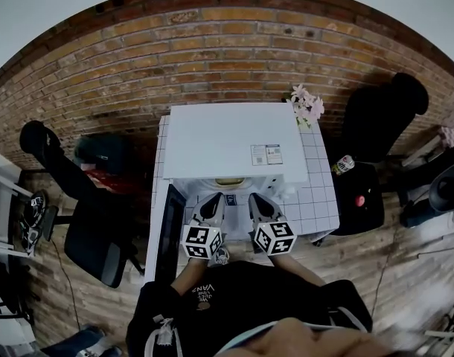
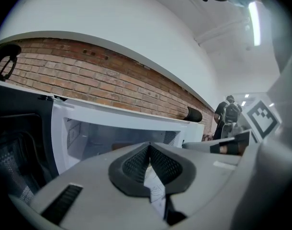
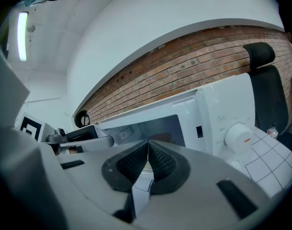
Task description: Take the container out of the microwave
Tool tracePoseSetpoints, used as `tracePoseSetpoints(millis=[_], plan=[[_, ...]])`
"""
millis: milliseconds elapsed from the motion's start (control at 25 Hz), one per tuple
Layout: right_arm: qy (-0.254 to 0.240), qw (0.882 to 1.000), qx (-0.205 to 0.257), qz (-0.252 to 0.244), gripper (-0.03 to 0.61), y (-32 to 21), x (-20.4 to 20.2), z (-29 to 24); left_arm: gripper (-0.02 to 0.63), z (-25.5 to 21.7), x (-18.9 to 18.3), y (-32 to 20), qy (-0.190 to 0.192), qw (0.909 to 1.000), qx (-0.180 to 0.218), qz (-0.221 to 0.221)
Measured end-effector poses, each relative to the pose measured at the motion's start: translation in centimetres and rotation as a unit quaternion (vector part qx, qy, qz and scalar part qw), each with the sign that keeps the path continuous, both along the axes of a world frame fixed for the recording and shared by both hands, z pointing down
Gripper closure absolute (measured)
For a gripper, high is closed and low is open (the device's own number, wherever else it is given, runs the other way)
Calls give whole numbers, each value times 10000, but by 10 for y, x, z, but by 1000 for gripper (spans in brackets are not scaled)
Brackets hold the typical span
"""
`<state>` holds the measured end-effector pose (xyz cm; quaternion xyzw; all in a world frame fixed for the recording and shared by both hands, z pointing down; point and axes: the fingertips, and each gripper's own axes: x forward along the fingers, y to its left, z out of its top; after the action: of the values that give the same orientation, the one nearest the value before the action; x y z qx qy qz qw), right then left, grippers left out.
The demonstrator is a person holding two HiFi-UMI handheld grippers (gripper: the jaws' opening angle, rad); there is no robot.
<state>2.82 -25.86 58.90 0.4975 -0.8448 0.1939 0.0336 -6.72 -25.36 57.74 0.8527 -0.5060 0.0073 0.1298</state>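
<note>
1. Microwave sits on the white tiled table, toward its back edge by the brick wall. Its door hangs open at the left.
2. Container is inside the cavity; only a yellowish sliver shows under the microwave's top front edge.
3. Left gripper: jaws pressed together, nothing between them.
4. Right gripper: jaws together, empty. Both grippers point at the opening, side by side.

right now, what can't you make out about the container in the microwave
Container: left gripper view, only a dim brown patch inside; shape unclear.
Head view: the microwave hides its inside under its own top.
Sticker on top: too small to read.
Right gripper view: the shut right gripper covers the lower opening.
</note>
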Motion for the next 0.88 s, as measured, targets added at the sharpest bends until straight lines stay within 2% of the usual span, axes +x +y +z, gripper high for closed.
tracePoseSetpoints(millis=[120,320,760,840,880], plan=[[12,9999,-30,109,574,-10,-5,7,604,6,-5,-14,-94,9999,38,13],[-28,9996,-122,267,574,-25,-9,19,603,14,-14,-32,-17,10000,3,-90],[-235,9979,-284,528,572,-48,-11,39,601,38,-26,-54,119,9991,-307,-256],[-252,9976,-342,550,570,-51,-12,44,585,42,-27,-57,145,9988,-376,-286],[-287,9972,-395,563,550,-52,-12,47,565,44,-27,-58,159,9986,-417,-290]])
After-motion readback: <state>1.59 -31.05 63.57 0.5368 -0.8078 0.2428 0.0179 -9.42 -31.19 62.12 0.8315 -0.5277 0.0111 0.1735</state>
